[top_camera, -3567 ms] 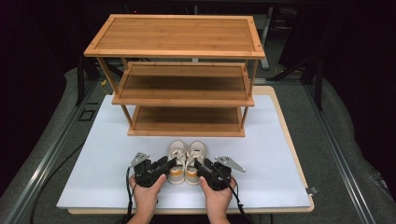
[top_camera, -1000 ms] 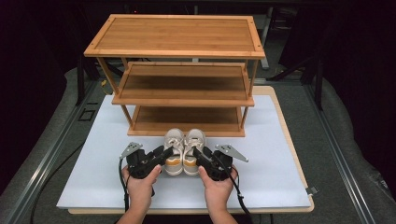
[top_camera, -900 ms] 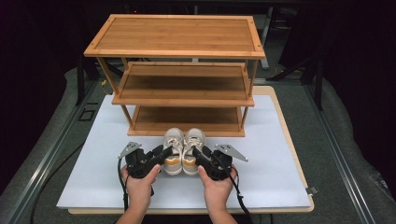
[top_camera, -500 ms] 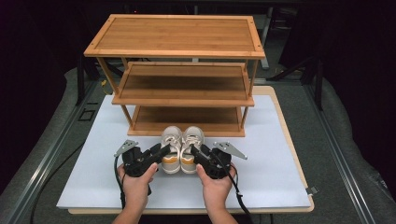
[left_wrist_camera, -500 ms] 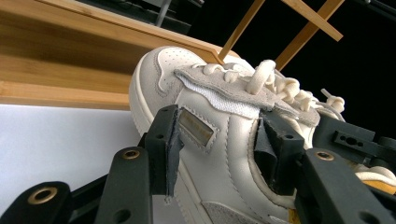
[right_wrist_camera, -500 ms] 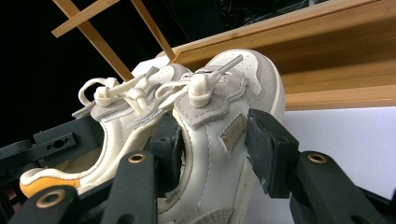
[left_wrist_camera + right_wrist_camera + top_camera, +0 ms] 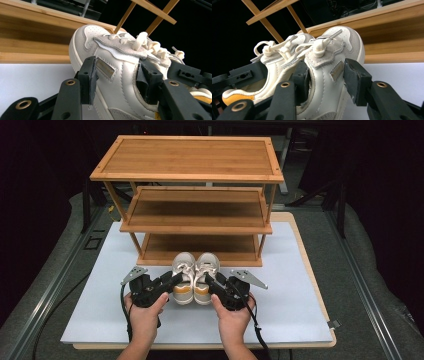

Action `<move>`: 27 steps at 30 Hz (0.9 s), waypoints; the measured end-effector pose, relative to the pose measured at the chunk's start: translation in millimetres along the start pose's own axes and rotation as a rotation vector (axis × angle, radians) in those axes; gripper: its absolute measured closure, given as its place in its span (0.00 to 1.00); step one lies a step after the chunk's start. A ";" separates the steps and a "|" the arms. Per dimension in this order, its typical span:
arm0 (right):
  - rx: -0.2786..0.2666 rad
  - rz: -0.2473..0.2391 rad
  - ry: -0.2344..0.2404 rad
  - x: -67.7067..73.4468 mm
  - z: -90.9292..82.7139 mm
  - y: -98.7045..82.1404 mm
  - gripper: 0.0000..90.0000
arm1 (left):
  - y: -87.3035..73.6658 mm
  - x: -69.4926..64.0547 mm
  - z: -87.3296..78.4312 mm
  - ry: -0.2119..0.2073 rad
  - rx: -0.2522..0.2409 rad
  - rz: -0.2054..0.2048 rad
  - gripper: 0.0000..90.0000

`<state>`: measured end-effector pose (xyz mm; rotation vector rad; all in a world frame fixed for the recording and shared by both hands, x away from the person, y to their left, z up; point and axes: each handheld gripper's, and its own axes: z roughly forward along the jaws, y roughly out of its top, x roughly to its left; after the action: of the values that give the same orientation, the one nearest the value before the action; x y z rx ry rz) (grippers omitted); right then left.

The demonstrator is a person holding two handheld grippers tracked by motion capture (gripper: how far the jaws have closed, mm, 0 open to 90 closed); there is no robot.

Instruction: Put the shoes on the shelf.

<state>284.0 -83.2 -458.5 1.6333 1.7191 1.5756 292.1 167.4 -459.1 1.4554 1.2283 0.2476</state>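
Carrying a pair of small cream shoes toward the rack, the person had one in each tool. The left gripper (image 7: pixel 171 281) was clamped on the left shoe (image 7: pixel 183 276), one jaw pressed to its outer side and the other tucked inside the collar; the left gripper view showed the pads biting into the leather. The right gripper (image 7: pixel 212 281) held the right shoe (image 7: pixel 205 276) in the same fashion, one jaw inside the opening and one against the outer wall. The two shoes rode side by side, touching, toes pointed at the wooden shoe rack (image 7: pixel 195 227), just in front of its bottom shelf (image 7: pixel 200 245) and over the white mat (image 7: pixel 90 290). Whether their soles were clear of the mat I could not tell.

To my eye this was the carrying step, with the placing yet to come. The next move would call for pushing both shoes forward together, kept level and low enough to pass under the middle shelf (image 7: pixel 197 210), then setting them down on the bottom board before letting go.
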 end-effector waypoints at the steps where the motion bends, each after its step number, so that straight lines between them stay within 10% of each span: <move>1: 0.000 0.000 0.005 0.6 -1.2 1.9 0.63 | 1.8 -1.4 -0.9 -0.001 0.000 -0.001 0.60; 27: -0.039 -0.014 0.014 23.9 -23.4 40.2 0.63 | 43.6 -27.5 -19.1 -0.012 -0.014 0.035 0.60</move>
<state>278.6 -84.3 -406.5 1.5928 1.6916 1.6074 289.5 166.7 -404.2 1.4653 1.1898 0.2707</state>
